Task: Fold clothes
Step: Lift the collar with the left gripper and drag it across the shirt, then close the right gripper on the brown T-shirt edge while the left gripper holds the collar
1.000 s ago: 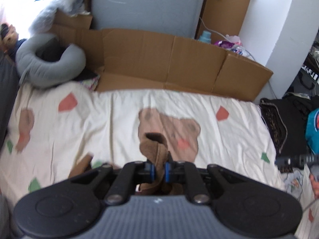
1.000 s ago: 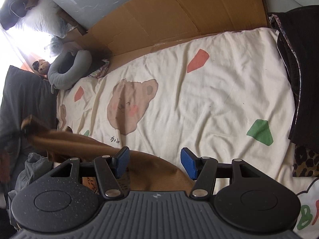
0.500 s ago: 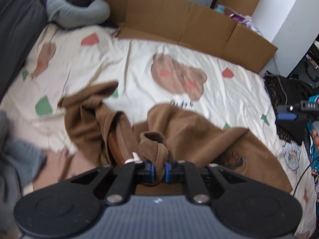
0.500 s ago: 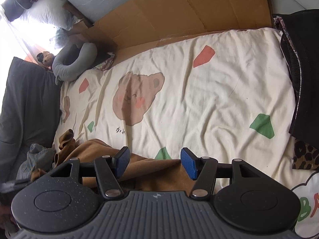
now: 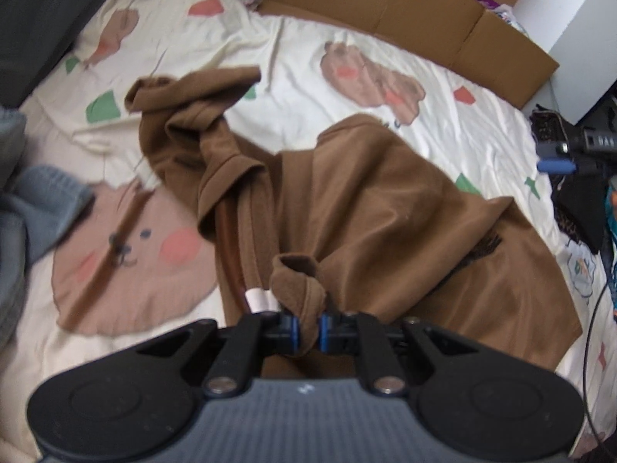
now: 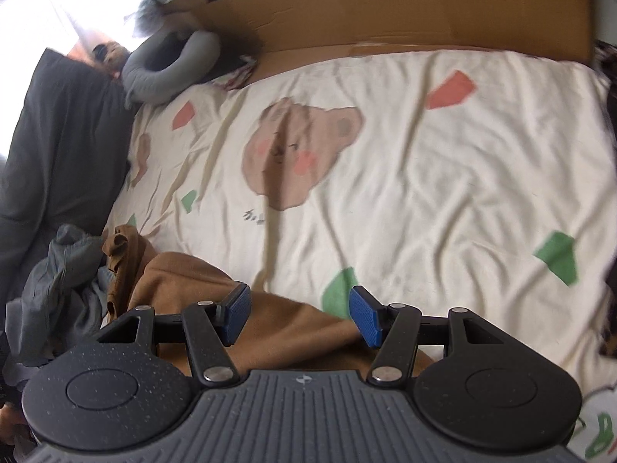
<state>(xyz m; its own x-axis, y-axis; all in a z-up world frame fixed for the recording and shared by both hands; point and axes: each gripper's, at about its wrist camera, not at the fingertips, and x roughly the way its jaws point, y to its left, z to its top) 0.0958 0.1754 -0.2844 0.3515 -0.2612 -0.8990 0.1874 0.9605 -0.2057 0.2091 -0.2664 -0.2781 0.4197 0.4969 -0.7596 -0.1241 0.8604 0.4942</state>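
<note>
A brown garment (image 5: 389,208) lies crumpled on the cream bear-print bed sheet (image 5: 293,61), one twisted sleeve (image 5: 196,123) reaching toward the far left. My left gripper (image 5: 307,332) is shut on a bunched fold of the brown garment, beside a white label (image 5: 258,298). In the right wrist view my right gripper (image 6: 299,316) is open just above the near edge of the brown garment (image 6: 277,332), nothing between its blue pads (image 6: 364,316). The right gripper (image 5: 567,154) also shows at the far right of the left wrist view.
Cardboard (image 6: 405,4) lines the far side of the bed. A grey neck pillow (image 6: 169,65) and dark bedding (image 6: 50,146) sit at the left. Grey clothes (image 5: 34,200) lie at the sheet's left edge. Dark clothes (image 5: 578,193) pile at the right.
The left gripper, still holding the fold, has lowered and spread the brown garment onto the sheet. The right gripper stayed open and shifted slightly over the garment's edge.
</note>
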